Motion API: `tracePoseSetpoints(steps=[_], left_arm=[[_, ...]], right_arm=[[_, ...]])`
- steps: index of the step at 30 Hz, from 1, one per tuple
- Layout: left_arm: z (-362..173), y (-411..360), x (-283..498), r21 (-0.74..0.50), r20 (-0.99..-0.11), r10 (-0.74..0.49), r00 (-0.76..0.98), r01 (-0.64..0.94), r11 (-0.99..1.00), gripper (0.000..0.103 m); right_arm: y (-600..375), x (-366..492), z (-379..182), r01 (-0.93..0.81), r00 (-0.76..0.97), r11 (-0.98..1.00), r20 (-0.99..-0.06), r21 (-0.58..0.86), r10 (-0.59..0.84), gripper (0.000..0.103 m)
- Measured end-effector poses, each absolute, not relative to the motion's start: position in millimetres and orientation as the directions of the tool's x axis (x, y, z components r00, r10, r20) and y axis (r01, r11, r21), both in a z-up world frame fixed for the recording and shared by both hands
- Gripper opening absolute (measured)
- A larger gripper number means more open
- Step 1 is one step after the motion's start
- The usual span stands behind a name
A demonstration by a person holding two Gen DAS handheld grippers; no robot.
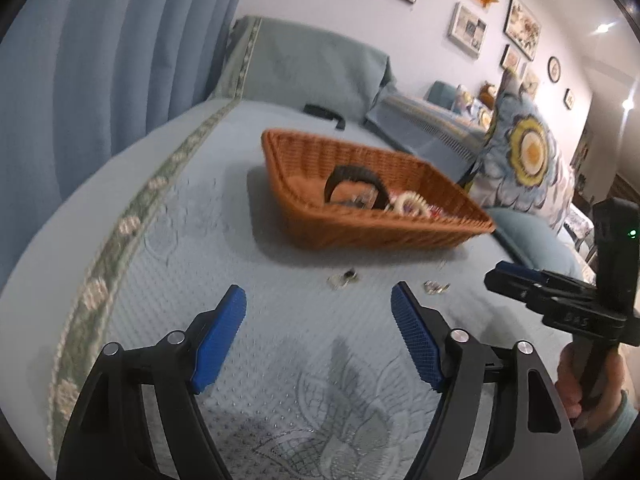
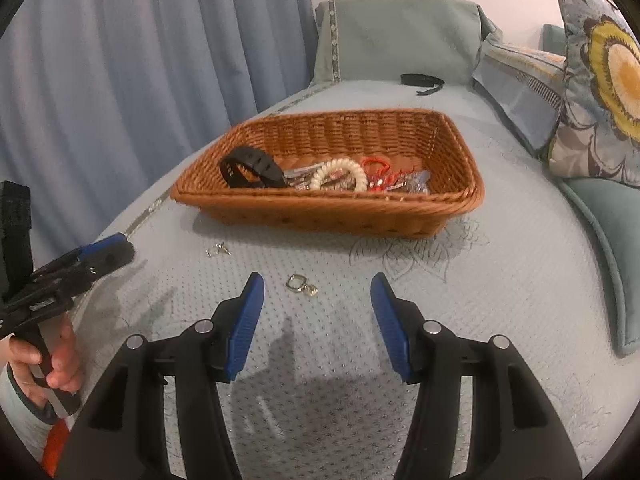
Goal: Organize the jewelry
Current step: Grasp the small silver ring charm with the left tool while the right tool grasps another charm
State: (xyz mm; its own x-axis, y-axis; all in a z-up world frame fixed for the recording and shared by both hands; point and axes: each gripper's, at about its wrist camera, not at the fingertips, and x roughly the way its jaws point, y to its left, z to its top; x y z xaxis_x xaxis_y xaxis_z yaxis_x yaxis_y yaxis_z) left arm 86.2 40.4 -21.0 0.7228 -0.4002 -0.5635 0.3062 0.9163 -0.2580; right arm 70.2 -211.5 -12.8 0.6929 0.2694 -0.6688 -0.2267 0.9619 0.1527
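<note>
Currently both our grippers, left gripper [image 1: 318, 320] and right gripper [image 2: 317, 308], hang wide open and empty over the bedspread [image 2: 500, 300]. We judge the small metal earring [image 2: 301, 284] just beyond the right fingertips, near side of the basket [image 2: 320, 208], likely to slip or snag in the soft quilted fabric.

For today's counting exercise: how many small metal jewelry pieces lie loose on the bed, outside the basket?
2. One piece lies just ahead of the right claw; the other sits further left, near the basket.

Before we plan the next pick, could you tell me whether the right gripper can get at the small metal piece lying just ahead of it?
Probably yes: the right gripper has open jaws, and the metal piece lies on bare bedspread ahead.
</note>
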Motion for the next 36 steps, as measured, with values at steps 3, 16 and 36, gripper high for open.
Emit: tracePoseSetpoints(steps=[3,16,36], left_arm=[[-25,40,89,-0.253,-0.579,-0.398,0.711,0.307,0.917,0.070],[-34,26,112,-0.279,-0.656,-0.447,0.608,0.355,0.892,0.064],[-45,-36,159,0.023,-0.764,-0.329,0.554,0.534,0.845,0.042]], right_arm=[[-209,74,-20,-0.226,0.682,0.963,-0.682,0.146,0.264,0.052],[-173,118,-42,-0.301,0.574,0.953,-0.795,0.018,0.197,0.039],[-176,110,-44,-0.340,0.564,0.937,-0.780,0.079,0.271,0.010]])
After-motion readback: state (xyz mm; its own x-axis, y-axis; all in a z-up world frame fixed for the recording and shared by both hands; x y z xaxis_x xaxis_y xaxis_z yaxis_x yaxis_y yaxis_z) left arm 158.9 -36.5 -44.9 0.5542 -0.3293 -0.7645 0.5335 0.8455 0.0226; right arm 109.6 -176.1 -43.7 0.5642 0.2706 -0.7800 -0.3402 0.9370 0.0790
